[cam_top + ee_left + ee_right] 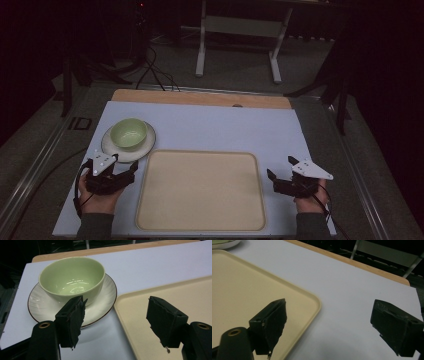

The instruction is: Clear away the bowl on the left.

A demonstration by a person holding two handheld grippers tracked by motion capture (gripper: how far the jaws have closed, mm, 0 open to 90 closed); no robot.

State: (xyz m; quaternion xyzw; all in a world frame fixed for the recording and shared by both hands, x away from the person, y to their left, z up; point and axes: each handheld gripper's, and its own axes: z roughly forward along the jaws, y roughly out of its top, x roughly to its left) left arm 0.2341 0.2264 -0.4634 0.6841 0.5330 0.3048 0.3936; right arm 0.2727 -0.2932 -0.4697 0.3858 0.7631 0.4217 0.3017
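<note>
The green bowl (128, 133) sits upright on a white saucer (108, 148) at the near-left part of the pale blue table mat (210, 125), just off the far-left corner of the empty beige tray (200, 190). The left gripper (121, 172) is by far the nearer: it hovers just short of the saucer's near rim, jaws spread wide and holding nothing, pointing forward and slightly right. In the left gripper view the bowl (72, 278) stands ahead and a little left of the gap between the jaws, with the saucer's brown-edged rim (105, 312) almost touching the tray's corner (120, 302). Bowl and saucer are round, so no axis matters; the likely need is a short reach forward and left to straddle a rim. The right gripper (281, 175) waits well apart at the tray's right edge, likewise released, its jaws straddling the tray's corner (315, 302) and bare mat. The tray beside the saucer offers open room; the mat's left edge lies near the saucer.
</note>
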